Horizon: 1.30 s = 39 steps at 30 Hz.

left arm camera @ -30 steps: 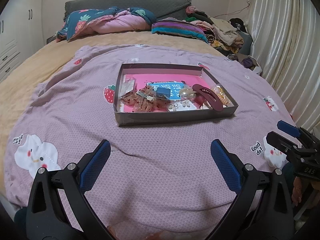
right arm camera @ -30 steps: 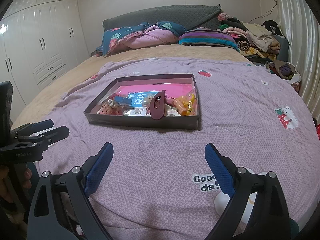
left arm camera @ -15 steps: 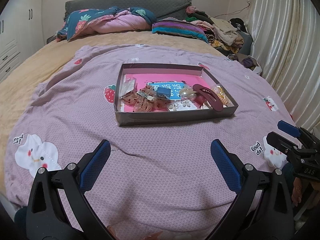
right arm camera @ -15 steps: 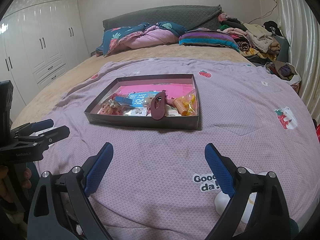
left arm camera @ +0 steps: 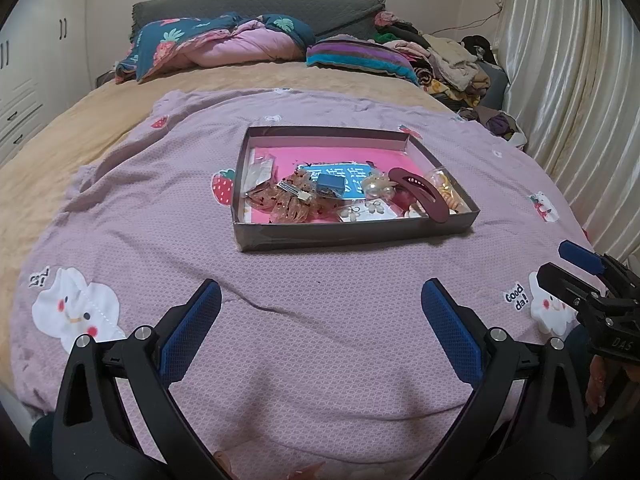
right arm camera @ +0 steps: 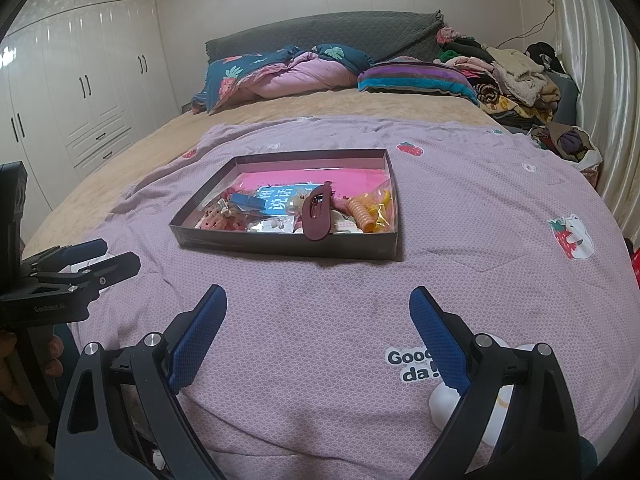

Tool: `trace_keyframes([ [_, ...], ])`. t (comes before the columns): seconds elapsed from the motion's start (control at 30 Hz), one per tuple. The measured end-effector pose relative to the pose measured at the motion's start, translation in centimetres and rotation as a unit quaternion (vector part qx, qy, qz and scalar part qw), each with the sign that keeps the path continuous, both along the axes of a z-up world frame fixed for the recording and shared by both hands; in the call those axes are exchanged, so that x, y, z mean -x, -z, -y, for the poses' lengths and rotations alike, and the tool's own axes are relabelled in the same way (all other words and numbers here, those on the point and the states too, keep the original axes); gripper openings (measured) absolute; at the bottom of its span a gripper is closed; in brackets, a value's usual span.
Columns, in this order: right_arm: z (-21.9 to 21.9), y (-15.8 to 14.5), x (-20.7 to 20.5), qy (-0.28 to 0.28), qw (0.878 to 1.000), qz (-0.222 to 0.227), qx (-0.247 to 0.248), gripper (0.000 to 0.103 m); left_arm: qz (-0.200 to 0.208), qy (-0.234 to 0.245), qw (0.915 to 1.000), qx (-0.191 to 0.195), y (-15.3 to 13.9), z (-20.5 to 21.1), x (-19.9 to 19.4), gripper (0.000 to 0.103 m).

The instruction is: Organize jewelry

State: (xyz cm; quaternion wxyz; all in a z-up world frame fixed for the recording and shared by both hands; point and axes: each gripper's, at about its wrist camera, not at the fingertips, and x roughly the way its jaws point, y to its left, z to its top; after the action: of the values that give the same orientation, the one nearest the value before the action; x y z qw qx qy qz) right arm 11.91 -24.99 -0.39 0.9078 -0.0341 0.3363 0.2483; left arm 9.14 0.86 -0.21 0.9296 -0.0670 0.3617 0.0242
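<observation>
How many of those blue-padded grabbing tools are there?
2. The left black tool with blue pads hovers over the purple printed bedspread, and the right one beside it. Both are open, empty, short of the shallow grey cardboard tray.

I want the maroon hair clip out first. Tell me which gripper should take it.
Right, probably. The maroon hair clip leans on the tray front wall near its right end, the right gripper side; both are open and empty.
</observation>
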Motion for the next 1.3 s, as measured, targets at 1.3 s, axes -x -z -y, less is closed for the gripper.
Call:
trace_keyframes([
  [1.3,0.03,-0.46,-0.03,0.002,1.000,0.003,0.006,0.092,-0.009,-0.006,0.9999,-0.013,0.21,-0.67,0.66,0.094],
])
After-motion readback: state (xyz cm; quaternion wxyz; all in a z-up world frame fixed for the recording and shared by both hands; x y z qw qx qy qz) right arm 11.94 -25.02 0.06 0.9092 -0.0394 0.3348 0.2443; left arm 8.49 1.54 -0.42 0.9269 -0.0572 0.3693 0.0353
